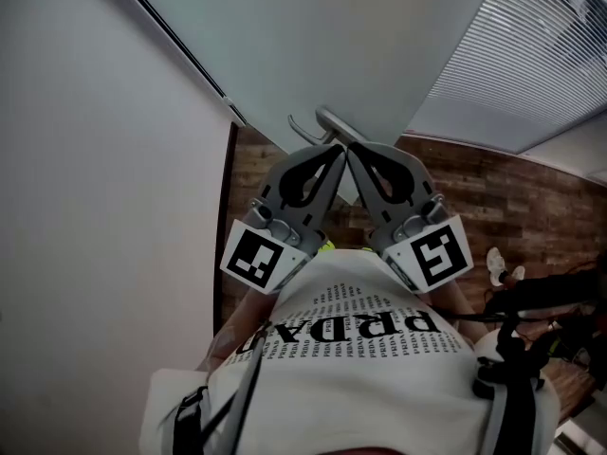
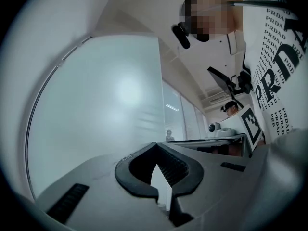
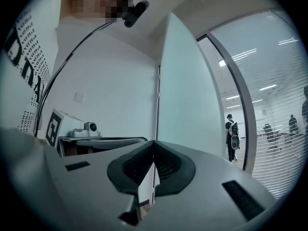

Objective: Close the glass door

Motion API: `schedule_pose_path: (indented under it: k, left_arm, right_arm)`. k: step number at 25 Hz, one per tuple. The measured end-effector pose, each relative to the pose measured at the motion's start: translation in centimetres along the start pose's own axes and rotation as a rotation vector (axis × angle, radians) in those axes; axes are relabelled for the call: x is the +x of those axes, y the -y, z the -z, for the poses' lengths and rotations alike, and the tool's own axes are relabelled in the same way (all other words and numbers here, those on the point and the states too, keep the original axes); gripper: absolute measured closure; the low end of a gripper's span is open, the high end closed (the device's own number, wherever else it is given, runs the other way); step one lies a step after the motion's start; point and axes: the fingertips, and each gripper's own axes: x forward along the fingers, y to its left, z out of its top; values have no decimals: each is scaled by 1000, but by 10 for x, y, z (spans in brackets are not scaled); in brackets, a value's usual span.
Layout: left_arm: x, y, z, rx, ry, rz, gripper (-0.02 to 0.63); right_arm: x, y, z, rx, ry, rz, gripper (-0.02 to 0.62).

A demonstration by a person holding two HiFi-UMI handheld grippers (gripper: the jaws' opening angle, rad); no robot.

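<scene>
- At my far left is the white wall [image 1: 104, 207]. It ends in a dark upright strip [image 1: 230, 207].
- My left hand-held gripper [image 2: 156, 144] has its jaws pressed together at the tips, and I see nothing pinched in the loop between them. It angles inward toward the door handle.
- The glass door [image 1: 313, 36], a frosted panel, rises straight ahead of me. Its handle [image 1: 321, 124] sits just beyond both sets of tips, with the lever lying crosswise to them. I cannot tell if either tip touches it. Neither hand is clearly nearer.
- From the right gripper view, the door's upright edge seems to stand nearer than that dark strip. I judge the door is not home in its frame, though that is not settled.
- My right hand-held gripper [image 3: 154, 142] is also closed and empty, and angles inward to meet the left.
- Nothing stands between the tips and the handle.
- Wood floor [image 1: 512, 207] and a blind-covered glass partition [image 1: 531, 55] lie to the right, with a person [image 3: 233, 134] walking beyond it.
</scene>
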Motion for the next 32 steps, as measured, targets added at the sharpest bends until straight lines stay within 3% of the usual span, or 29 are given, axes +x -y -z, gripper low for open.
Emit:
schedule_pose_path:
  k: [4,8,11,14,20,23,32]
  left_arm:
    - [3,4,0,10,-5,29,611]
    - [4,8,6,-9,-21,48,611]
    - [5,6,10,-25,-29,56,611]
    - [8,3,11,-26,-36,69,611]
    - [18,11,12,-37,-41,126,611]
    - [16,13,9,-33,-13,117,611]
    - [12,13,11,-11,-15,101,611]
  right_arm:
    - [-4,4,-6,1,25,36,597]
    - [-15,26,-9,-80,25,170,595]
    - [-25,41,-11,-82,19,243,594]
    - [-31,54,-12,-90,26,299,538]
    - [-35,64,3,-113,-56,345,529]
    - [-29,67,9,-128,-90,320,525]
    - [-17,73,1,-147,-31,296,525]
